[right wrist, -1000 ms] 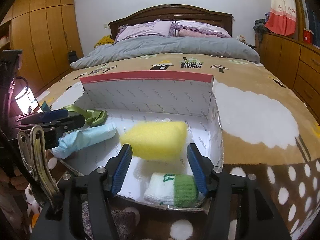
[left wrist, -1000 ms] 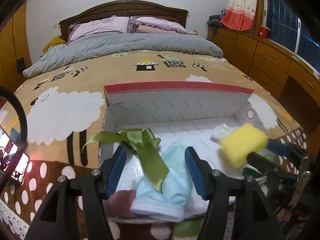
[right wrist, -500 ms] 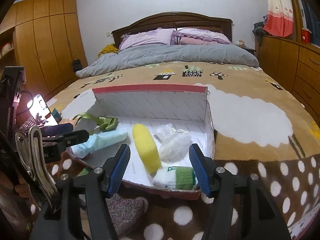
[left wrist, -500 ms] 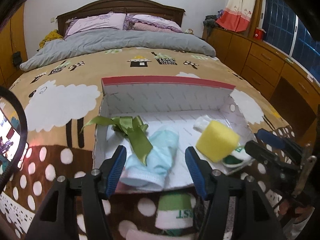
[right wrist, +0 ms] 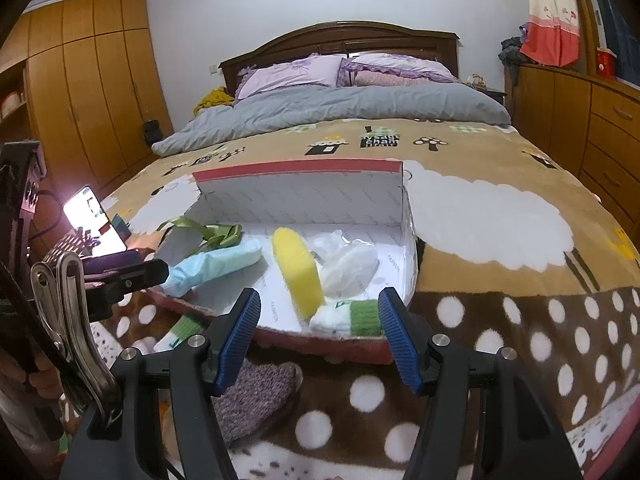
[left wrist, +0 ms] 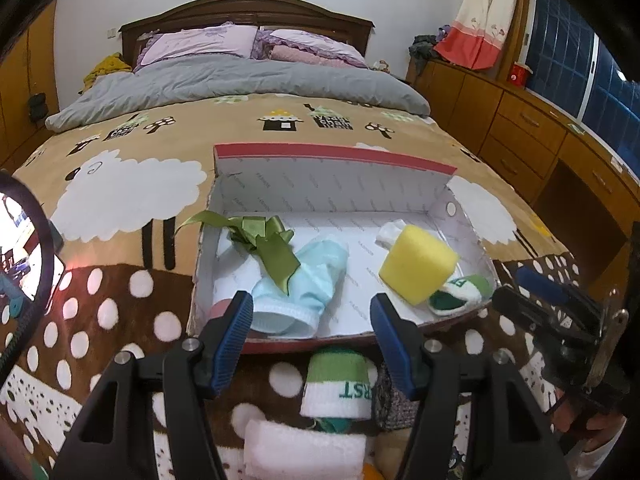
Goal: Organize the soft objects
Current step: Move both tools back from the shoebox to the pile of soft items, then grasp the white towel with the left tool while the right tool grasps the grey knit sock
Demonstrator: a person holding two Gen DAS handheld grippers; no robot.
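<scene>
Now | left tongs point(left wrist: 311, 334) released, empty | right tongs point(right wrist: 319, 334) released, empty | yellow sponge point(left wrist: 417, 264), blue cloth point(left wrist: 304, 284) inside box point(left wrist: 332, 196); green-white sock point(left wrist: 336, 384) loose on bed | risk: box's low front edge may spill items if nudged.

- Even, fairly bright indoor light fills both views; the white wall behind the headboard point(left wrist: 248, 8) is evenly lit.
- The window point(left wrist: 580, 52) right of the headboard is dark blue and adds no light.
- A lit screen point(right wrist: 94, 220), left of the headboard and nearer the camera, is blown out to white glare.
- Shadows inside the box point(left wrist: 332, 196) are soft.
- Fisheye bending curves the wardrobes; corners go black.
- The yellow sponge point(right wrist: 298, 276) looks slightly smeared.
</scene>
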